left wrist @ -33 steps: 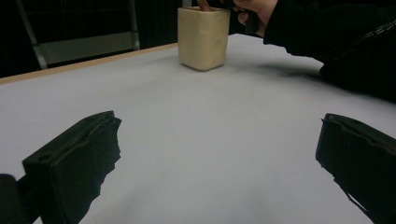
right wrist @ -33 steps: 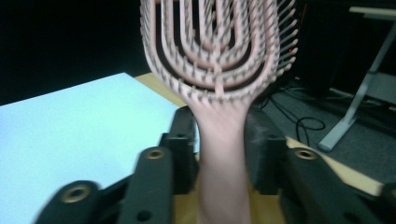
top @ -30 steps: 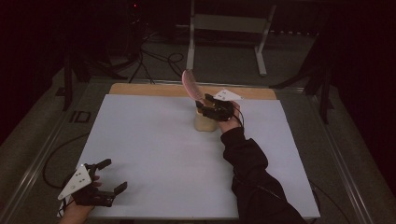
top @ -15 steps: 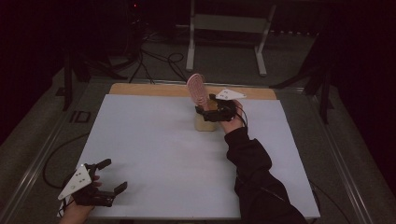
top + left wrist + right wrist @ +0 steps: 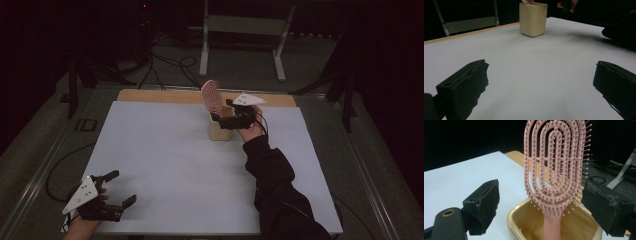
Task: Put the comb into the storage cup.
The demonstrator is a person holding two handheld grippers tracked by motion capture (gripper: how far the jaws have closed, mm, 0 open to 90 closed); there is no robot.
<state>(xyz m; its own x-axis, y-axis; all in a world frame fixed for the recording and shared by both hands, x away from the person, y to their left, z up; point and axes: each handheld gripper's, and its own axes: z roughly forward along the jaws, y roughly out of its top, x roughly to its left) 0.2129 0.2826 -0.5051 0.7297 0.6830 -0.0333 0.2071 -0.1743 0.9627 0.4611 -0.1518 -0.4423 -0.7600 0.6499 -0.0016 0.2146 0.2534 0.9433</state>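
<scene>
At the far side of the bench, the pink hairbrush stands handle-down in the cream cup. Your right gripper has fingers apart around it: back straight off, don't clip bristles. Left gripper rests open, near edge.

One pink vented hairbrush, handle down in the cup, head above the rim. One beige cup, squarish, far side of the worktop. One white worktop, one wooden strip along its far edge. Two tools: left tool near corner, jaws apart; right tool at the cup, jaws spread either side of the brush head. One metal frame stand on the floor beyond. Cables on the floor, number unclear.
</scene>
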